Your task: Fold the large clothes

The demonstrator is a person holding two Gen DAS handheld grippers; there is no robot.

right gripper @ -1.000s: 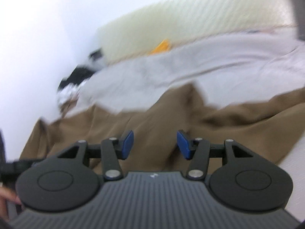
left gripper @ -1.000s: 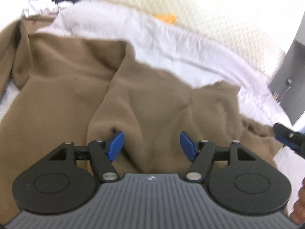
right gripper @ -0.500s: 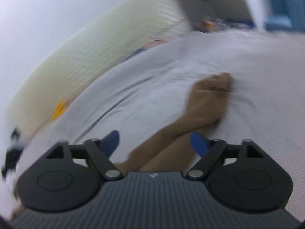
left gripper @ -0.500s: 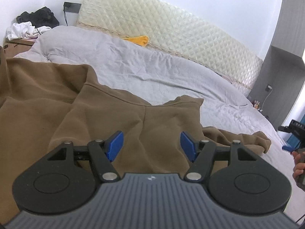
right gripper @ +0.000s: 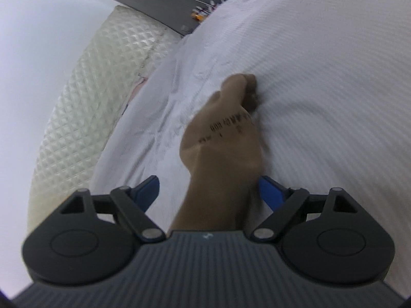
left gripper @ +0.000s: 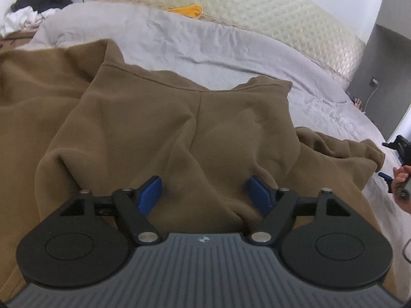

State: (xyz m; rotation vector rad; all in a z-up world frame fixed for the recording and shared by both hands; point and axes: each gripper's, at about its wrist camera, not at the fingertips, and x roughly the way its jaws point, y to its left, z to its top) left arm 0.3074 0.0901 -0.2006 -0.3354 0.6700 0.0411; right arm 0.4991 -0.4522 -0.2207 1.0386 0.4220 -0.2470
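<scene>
A large brown hoodie [left gripper: 179,118] lies spread on the bed, its hood bunched in front of my left gripper [left gripper: 205,193]. That gripper's jaws are opening, with a fold of hood fabric between the blue pads. One brown sleeve [right gripper: 223,133], printed with dark lettering, stretches away over the sheet to its cuff [right gripper: 246,87]. My right gripper [right gripper: 209,191] is open and straddles this sleeve, which lies loose between the jaws. At the right edge of the left wrist view a person's hand [left gripper: 402,177] holds the right gripper by the sleeve end.
A pale grey bedsheet [left gripper: 205,41] covers the bed. A quilted cream mattress [left gripper: 269,12] leans on the far wall with a yellow item [left gripper: 190,9] at its foot. Black and white clothes [left gripper: 33,7] are piled far left. A grey cabinet [left gripper: 385,59] stands at right.
My left gripper came nearer and lower over the hood and its jaws widened. My right gripper swung away from the hoodie's body to the sleeve end, rolled over, and opened wide.
</scene>
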